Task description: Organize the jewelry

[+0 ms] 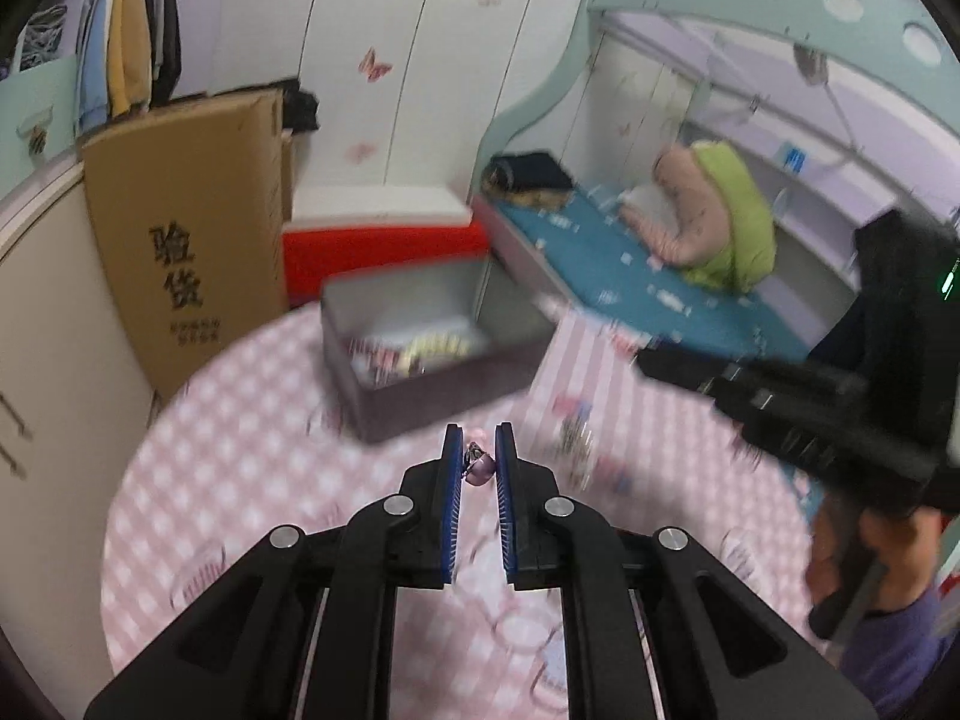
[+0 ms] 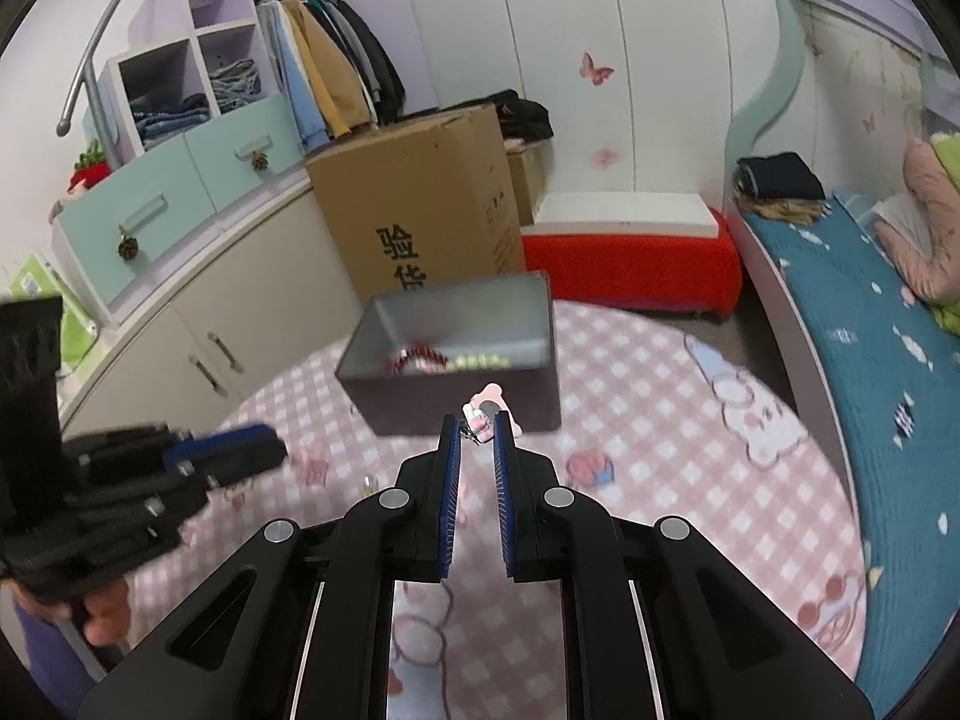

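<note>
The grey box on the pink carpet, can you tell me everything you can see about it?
The grey box is a rectangular bin with no lid, grey inside and dark on its outer walls; the material is hard to tell. It sits upright on the pink checked rug, in front of a cardboard carton. Inside lie a red bead string and a pale yellowish bead string. Neither gripper touches it.

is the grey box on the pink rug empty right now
No. In the right wrist view the grey box already holds a red bead bracelet and a pale bead strand lying on its floor.
</note>
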A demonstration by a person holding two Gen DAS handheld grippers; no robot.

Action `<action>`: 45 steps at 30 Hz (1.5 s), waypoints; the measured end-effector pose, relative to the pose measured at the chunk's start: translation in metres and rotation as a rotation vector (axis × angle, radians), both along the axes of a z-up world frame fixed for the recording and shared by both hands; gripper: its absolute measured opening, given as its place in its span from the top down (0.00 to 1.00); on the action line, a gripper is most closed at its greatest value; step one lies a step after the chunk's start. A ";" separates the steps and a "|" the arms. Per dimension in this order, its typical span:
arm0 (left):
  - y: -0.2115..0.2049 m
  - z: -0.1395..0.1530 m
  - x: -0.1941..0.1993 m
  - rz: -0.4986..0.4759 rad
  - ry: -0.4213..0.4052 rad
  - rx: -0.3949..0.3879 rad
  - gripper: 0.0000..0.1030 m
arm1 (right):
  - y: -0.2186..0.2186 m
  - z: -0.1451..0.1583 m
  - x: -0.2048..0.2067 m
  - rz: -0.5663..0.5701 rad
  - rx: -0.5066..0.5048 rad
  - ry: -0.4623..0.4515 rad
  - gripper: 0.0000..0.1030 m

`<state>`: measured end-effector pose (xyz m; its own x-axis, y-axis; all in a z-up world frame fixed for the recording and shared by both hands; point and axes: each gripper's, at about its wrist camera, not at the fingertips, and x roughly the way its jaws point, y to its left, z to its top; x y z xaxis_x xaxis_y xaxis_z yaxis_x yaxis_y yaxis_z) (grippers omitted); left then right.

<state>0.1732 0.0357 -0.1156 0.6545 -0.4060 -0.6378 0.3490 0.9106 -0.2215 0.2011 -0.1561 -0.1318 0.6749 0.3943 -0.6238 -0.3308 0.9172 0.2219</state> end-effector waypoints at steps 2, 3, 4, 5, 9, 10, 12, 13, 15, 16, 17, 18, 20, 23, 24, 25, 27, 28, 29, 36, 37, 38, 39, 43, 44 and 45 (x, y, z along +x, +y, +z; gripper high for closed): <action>0.001 0.010 0.013 -0.004 -0.009 -0.020 0.91 | 0.002 0.004 0.010 0.004 0.008 -0.001 0.89; 0.001 0.015 0.023 0.000 -0.010 -0.025 0.91 | 0.003 0.007 0.015 0.006 0.011 -0.002 0.89; 0.001 0.018 0.030 0.001 -0.010 -0.028 0.91 | 0.004 0.008 0.021 0.008 0.013 -0.002 0.88; 0.000 0.021 0.040 -0.003 -0.005 -0.039 0.91 | 0.006 0.010 0.028 0.011 0.016 0.000 0.89; 0.001 0.019 0.076 -0.008 0.050 -0.083 0.91 | 0.016 0.012 0.055 0.018 0.015 0.015 0.89; 0.001 0.015 0.087 0.011 0.072 -0.077 0.91 | 0.018 0.010 0.064 0.020 0.019 0.024 0.88; -0.001 0.006 0.103 0.025 0.102 -0.065 0.91 | 0.024 0.007 0.076 0.019 0.011 0.037 0.88; -0.001 0.002 0.108 0.030 0.115 -0.065 0.91 | 0.027 0.003 0.082 0.021 0.008 0.047 0.89; -0.001 -0.008 0.118 0.041 0.141 -0.058 0.91 | 0.032 -0.004 0.091 0.025 -0.002 0.063 0.88; -0.001 -0.013 0.122 0.050 0.155 -0.051 0.91 | 0.035 -0.010 0.097 0.029 -0.010 0.078 0.88; -0.001 -0.018 0.125 0.052 0.164 -0.048 0.91 | 0.038 -0.015 0.101 0.032 -0.012 0.088 0.88; -0.002 -0.023 0.129 0.051 0.180 -0.045 0.91 | 0.041 -0.020 0.105 0.034 -0.018 0.100 0.88; -0.003 -0.031 0.133 0.052 0.193 -0.036 0.91 | 0.046 -0.028 0.110 0.039 -0.025 0.117 0.88; -0.004 -0.040 0.135 0.050 0.208 -0.022 0.91 | 0.051 -0.038 0.114 0.044 -0.034 0.137 0.88; -0.005 -0.042 0.136 0.046 0.212 -0.019 0.91 | 0.052 -0.040 0.115 0.044 -0.037 0.140 0.88; -0.006 -0.045 0.137 0.049 0.217 -0.014 0.91 | 0.053 -0.042 0.116 0.044 -0.038 0.143 0.88; -0.006 -0.048 0.138 0.046 0.229 -0.007 0.91 | 0.053 -0.045 0.118 0.044 -0.040 0.149 0.89; -0.007 -0.050 0.138 0.045 0.233 -0.010 0.91 | 0.054 -0.046 0.119 0.045 -0.042 0.153 0.89; -0.007 -0.051 0.138 0.043 0.235 -0.010 0.91 | 0.053 -0.047 0.120 0.044 -0.043 0.154 0.89; -0.006 -0.055 0.139 0.056 0.241 0.001 0.90 | 0.053 -0.051 0.121 0.043 -0.043 0.160 0.88; -0.006 -0.054 0.139 0.058 0.242 0.000 0.90 | 0.053 -0.051 0.121 0.043 -0.042 0.160 0.88; -0.006 -0.054 0.139 0.059 0.244 -0.001 0.90 | 0.053 -0.050 0.121 0.043 -0.042 0.160 0.88; -0.006 -0.054 0.139 0.060 0.246 -0.002 0.90 | 0.053 -0.050 0.121 0.043 -0.041 0.160 0.88; -0.006 -0.052 0.137 0.064 0.244 -0.005 0.90 | 0.050 -0.051 0.121 0.041 -0.035 0.164 0.88; -0.006 -0.051 0.136 0.063 0.242 -0.003 0.90 | 0.049 -0.051 0.120 0.040 -0.036 0.169 0.88; -0.005 -0.050 0.135 0.062 0.240 -0.005 0.88 | 0.047 -0.051 0.120 0.038 -0.030 0.170 0.86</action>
<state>0.3083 0.0304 -0.1653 0.5079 -0.3738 -0.7761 0.2293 0.9271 -0.2964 0.3210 -0.1087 -0.1830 0.5438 0.3965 -0.7396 -0.3250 0.9121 0.2500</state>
